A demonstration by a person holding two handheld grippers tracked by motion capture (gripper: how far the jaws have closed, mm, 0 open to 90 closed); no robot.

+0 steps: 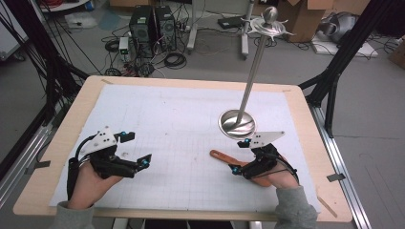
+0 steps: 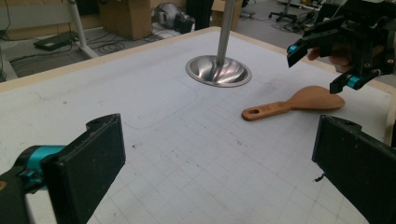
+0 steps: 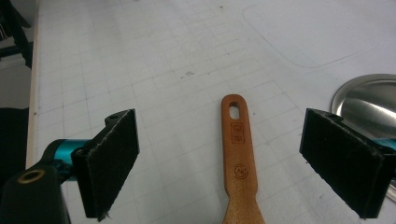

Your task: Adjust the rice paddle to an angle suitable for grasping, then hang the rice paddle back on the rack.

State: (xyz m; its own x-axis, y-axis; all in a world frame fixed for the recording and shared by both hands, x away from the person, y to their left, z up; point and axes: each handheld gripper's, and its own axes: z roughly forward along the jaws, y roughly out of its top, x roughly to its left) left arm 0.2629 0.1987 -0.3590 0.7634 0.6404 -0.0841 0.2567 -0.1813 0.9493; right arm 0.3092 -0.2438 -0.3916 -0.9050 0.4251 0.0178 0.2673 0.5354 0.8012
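A wooden spatula [image 1: 220,155] lies flat on the white gridded mat [image 1: 181,109], handle toward the middle of the table. My right gripper [image 1: 240,156] hovers over its blade end with jaws wide open. In the right gripper view the handle [image 3: 238,154] runs up between the two pads [image 3: 114,158] without touching either. My left gripper [image 1: 136,149] rests at the left of the mat, open with nothing between its fingers. The left gripper view looks across the mat at the spatula [image 2: 299,100] and the right gripper [image 2: 322,65] above it.
A shiny metal stand with a round base [image 1: 237,123] and a tall pole [image 1: 253,71] stands just behind the right gripper. The wooden table rim [image 1: 86,100] frames the mat. Boxes, cables and computer cases lie on the floor beyond.
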